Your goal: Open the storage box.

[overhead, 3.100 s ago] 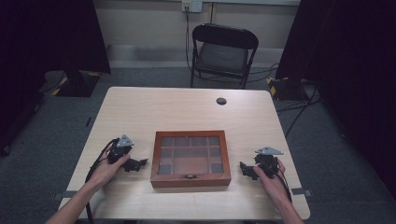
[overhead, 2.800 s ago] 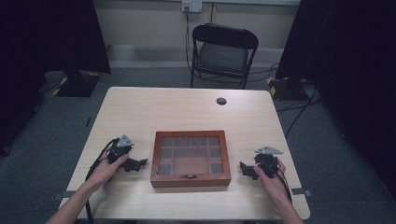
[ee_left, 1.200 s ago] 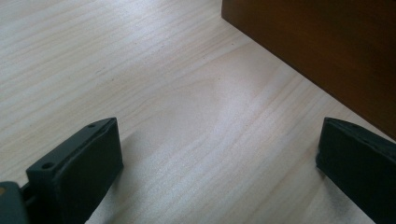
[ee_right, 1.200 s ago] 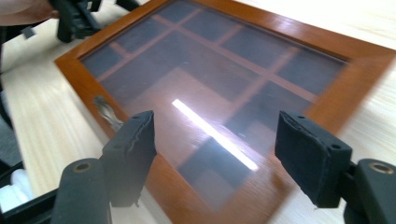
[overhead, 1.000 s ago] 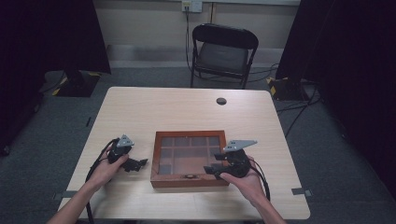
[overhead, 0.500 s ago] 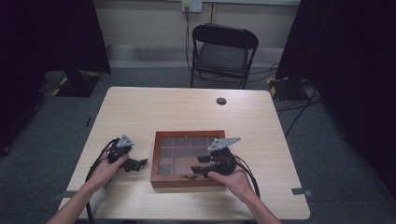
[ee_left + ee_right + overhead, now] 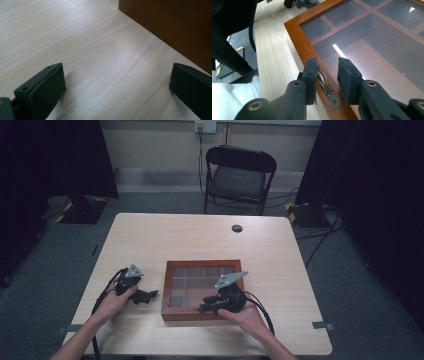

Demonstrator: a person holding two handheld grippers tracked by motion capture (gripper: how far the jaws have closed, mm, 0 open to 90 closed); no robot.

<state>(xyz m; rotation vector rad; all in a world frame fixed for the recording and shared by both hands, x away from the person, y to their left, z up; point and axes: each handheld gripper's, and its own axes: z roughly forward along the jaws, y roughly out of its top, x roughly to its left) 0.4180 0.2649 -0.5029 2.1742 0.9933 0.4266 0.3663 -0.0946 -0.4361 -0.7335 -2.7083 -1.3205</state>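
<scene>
Glossy reddish wooden box (image 7: 186,312), glass lid, brass-look handle (image 7: 325,86), on matt pale wood-grain table (image 7: 175,237).

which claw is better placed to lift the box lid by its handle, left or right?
Right. The right claw has its jaws straddling the brass handle on the front edge of the wooden box, and they have just been closing on it. The left claw sits open on the table beside the box.

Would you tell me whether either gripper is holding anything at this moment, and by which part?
Nothing is gripped yet. The right gripper has been closing around the wooden box's metal lid handle; the left gripper is open.
</scene>
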